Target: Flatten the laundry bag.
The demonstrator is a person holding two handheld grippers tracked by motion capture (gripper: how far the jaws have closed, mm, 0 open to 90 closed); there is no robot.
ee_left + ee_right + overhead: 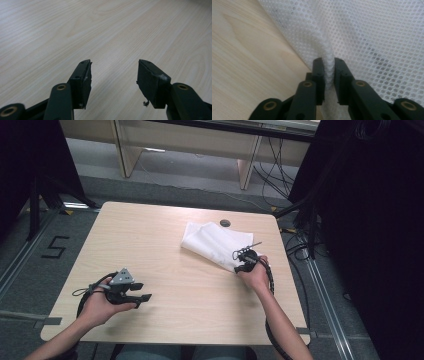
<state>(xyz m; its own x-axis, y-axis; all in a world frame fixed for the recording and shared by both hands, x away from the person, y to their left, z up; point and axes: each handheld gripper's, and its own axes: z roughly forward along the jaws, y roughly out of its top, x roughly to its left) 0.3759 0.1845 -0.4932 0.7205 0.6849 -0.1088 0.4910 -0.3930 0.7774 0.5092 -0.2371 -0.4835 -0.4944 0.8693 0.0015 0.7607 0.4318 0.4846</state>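
Two grippers work apart on the table [165,235]. The right gripper [328,65] has its jaws pinched on a fold of the white mesh cloth [215,242] near the right edge, likely to lift it. The left gripper [113,72], jaws wide and empty, waits near the front-left corner. Mesh weave reads clearly from the right gripper view.

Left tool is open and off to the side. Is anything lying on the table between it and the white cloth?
Nothing visible does. Bare table runs from the open left tool to the cloth. The right tool is already shut on the cloth's near edge; a small dark disc sits beyond the cloth, out of the way.
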